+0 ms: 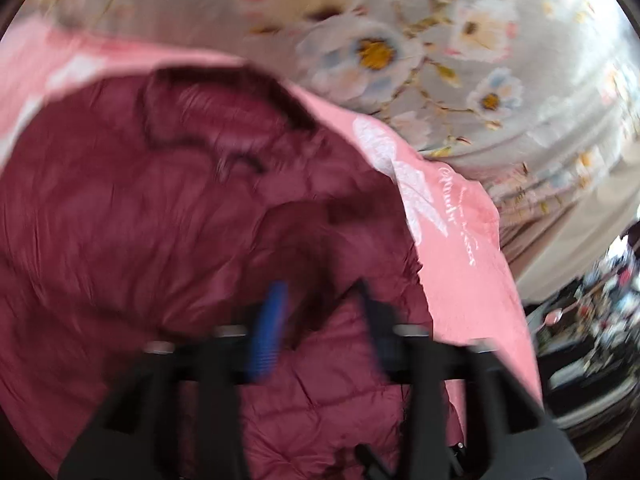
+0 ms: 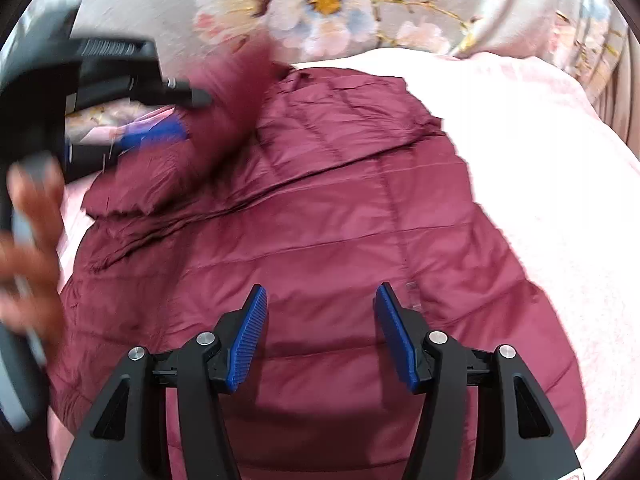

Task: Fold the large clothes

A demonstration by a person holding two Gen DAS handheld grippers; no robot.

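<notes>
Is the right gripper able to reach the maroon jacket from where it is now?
Probably yes. The right gripper stands open just above the maroon jacket, which lies on the pink blanket, and nothing sits between them. The left gripper is off to one side.

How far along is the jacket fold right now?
Done: one sleeve lies folded across the maroon puffer jacket, which is spread on the pink blanket. In hand: nothing; the right gripper is open above the jacket, and the left gripper looks open and empty, though blurred. Left: the remaining folds; the body is still spread out.
</notes>
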